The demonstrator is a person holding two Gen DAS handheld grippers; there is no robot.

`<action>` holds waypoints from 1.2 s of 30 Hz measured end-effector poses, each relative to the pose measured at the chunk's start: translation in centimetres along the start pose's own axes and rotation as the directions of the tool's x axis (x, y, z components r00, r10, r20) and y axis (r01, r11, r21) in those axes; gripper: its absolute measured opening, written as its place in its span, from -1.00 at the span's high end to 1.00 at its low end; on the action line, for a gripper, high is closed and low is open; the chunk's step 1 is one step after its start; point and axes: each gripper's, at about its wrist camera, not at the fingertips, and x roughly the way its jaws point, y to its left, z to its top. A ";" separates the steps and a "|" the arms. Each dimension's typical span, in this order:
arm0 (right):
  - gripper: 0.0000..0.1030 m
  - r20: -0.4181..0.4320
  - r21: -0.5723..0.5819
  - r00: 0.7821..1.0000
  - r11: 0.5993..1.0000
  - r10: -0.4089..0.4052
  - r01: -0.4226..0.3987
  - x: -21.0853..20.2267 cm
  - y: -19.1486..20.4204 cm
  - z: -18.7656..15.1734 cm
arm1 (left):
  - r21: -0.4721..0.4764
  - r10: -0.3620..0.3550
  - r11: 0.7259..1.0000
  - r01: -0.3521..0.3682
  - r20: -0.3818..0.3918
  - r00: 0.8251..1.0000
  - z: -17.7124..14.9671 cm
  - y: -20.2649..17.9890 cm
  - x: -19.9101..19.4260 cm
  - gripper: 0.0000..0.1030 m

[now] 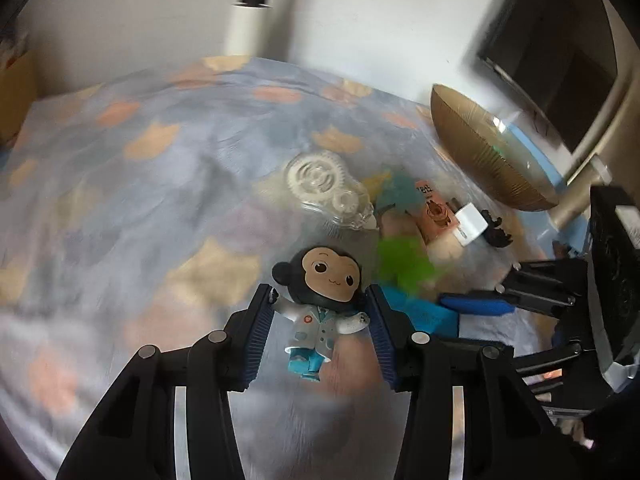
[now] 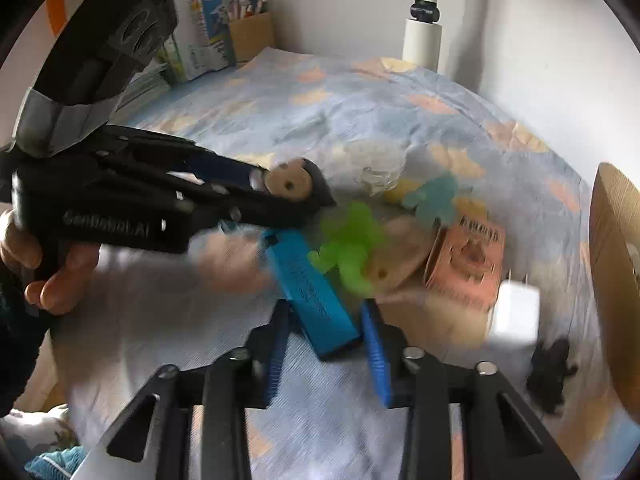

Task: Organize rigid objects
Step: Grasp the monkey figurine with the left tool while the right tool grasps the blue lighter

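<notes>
My left gripper (image 1: 320,300) is shut on a monkey figurine (image 1: 320,296) in a grey coat and blue trousers, held above the patterned cloth; the figurine's head also shows in the right wrist view (image 2: 290,184). My right gripper (image 2: 326,320) is open, its jaws either side of a blue rectangular block (image 2: 312,284) that lies on the cloth; whether the pads touch it I cannot tell. Just beyond lie a green toy (image 2: 348,244), a teal toy (image 2: 434,198) and a pink box (image 2: 466,264).
A clear case with white gears (image 1: 324,184), a white charger plug (image 2: 514,314) and a small black figure (image 2: 550,372) lie on the cloth. A golden bowl (image 1: 480,152) stands at the right. Books and a cardboard box (image 2: 224,28) stand at the back left.
</notes>
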 end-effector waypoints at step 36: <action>0.54 0.033 0.011 0.995 0.995 -0.099 0.099 -4.4 3.7 -7.0 | -0.041 0.077 0.996 -0.076 0.048 0.996 -6.4 -2.2 -2.6 0.17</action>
